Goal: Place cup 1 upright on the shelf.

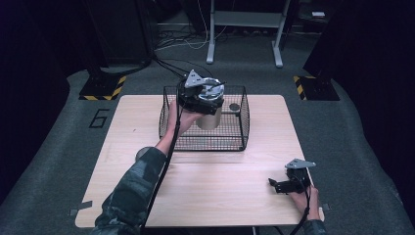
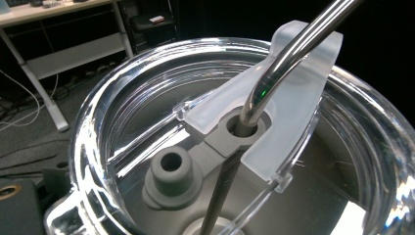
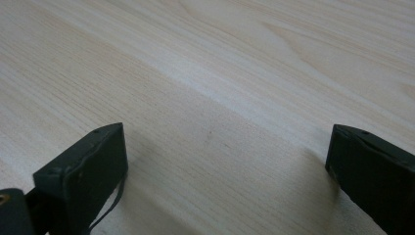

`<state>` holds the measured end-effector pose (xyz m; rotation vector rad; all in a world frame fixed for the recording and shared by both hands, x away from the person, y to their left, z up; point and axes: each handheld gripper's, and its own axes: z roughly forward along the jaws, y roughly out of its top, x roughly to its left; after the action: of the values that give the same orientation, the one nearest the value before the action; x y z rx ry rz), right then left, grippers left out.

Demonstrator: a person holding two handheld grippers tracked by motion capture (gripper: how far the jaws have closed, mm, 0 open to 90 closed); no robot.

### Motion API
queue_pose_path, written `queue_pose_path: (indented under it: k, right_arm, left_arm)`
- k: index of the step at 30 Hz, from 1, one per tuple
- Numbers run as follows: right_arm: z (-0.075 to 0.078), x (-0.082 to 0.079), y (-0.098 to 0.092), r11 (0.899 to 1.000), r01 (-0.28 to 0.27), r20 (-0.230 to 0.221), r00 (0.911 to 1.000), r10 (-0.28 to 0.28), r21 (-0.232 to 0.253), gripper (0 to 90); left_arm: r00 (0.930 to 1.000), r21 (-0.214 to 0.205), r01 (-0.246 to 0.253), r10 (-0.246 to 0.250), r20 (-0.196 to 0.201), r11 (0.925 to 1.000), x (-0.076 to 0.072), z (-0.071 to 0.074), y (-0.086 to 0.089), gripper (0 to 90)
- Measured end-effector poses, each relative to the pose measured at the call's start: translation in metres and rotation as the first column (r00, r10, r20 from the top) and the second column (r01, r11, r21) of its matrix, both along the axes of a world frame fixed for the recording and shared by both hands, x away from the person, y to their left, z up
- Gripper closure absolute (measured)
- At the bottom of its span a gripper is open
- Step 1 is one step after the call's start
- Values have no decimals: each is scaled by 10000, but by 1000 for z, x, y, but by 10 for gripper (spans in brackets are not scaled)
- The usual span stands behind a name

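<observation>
A cream-and-steel tumbler (image 1: 210, 119) hangs inside a black wire basket (image 1: 205, 147) at the back middle of the wooden table (image 1: 220, 191). My left gripper (image 1: 201, 95) sits on top of it, closed around its upper part. In the left gripper view the clear lid (image 2: 122, 98) and the bent metal straw (image 2: 293, 44) are very close, and the lid hides the jaws. My right gripper (image 1: 275, 185) rests at the table's front right. Its jaws stand wide apart over bare wood, so it (image 3: 225, 161) is open and holds nothing.
A small dark round object (image 1: 234, 106) lies in the basket's back right corner. A grey round thing (image 1: 142, 152) peeks out beside the left sleeve. Beyond the table are grey carpet, cables and a white desk frame (image 1: 244, 29).
</observation>
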<state>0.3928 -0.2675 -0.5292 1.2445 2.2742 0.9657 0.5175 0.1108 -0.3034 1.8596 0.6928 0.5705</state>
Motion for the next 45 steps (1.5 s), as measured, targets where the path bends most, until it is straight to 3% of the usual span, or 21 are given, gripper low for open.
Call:
queue_pose_path:
  k: [10,22,40,45]
  right_arm:
    - [0,0,0,10000,-24,-38,10000,24,13,14]
    - [0,0,0,10000,-71,-5,10000,71,-11,15]
    - [0,0,0,10000,4,62,10000,-4,4,19]
    - [0,0,0,10000,-19,59,10000,19,-3,20]
  left_arm:
    - [9992,133,-186,190,-344,9997,17,-15,-15,38]
    - [9960,-69,-530,524,-721,9986,30,-32,-32,38]
    - [9876,160,-708,723,-1395,9974,48,-62,-53,37]
    - [9847,400,-698,752,-1573,9968,52,-71,-59,37]
